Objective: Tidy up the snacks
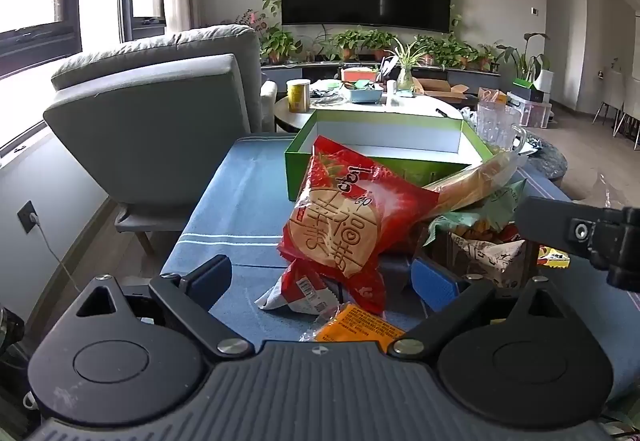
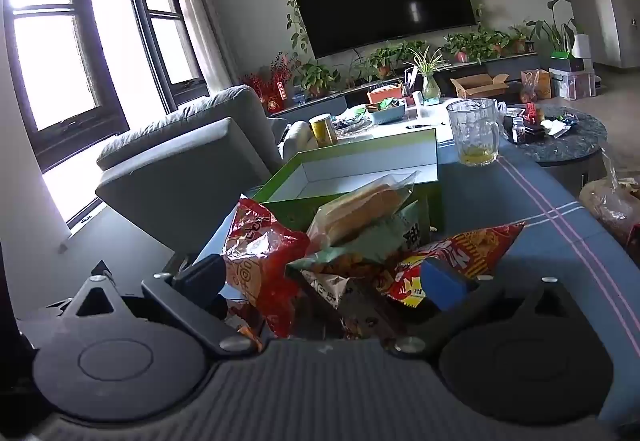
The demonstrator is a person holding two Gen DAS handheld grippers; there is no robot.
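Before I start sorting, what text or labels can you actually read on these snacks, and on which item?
"幸福" in large orange characters, seen tilted: red snack bag.
Korean-looking lettering above it on that bag: not legible.
Barcode label at the bag's lower end: too small.
Orange packet: fine print, unreadable.
Red and yellow striped bag: print blurred.
Green box: nothing readable.

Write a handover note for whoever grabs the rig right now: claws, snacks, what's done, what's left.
Left claw: open, holding nothing, the red snack bag between its fingers.
Right claw: open, holding nothing, over the snack pile.
Snacks: red bag, clear-wrapped bread pack, green bag and red-yellow bag heaped on the blue cloth in front of the green box.
Done: nothing visible in the box.
Left: probably move every snack into the box.
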